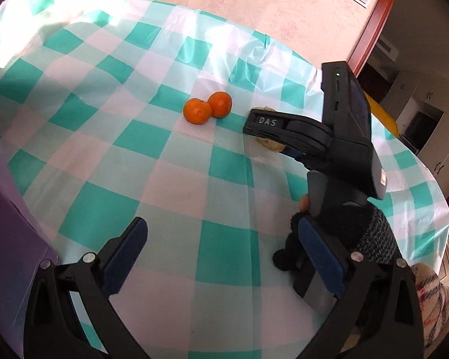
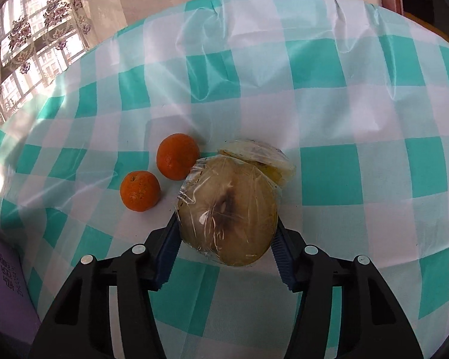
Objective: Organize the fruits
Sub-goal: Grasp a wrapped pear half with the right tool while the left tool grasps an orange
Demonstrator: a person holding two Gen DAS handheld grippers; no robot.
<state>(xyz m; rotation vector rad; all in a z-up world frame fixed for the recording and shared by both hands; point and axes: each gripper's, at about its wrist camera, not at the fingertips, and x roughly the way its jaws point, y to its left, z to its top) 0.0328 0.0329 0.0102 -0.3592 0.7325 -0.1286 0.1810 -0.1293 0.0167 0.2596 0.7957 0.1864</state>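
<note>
Already the right gripper [image 2: 224,236] clamps the plastic-wrapped yellowish cut fruit half [image 2: 229,214]; slick film could slip. Left gripper [image 1: 224,257] gapes, holding nothing.
</note>
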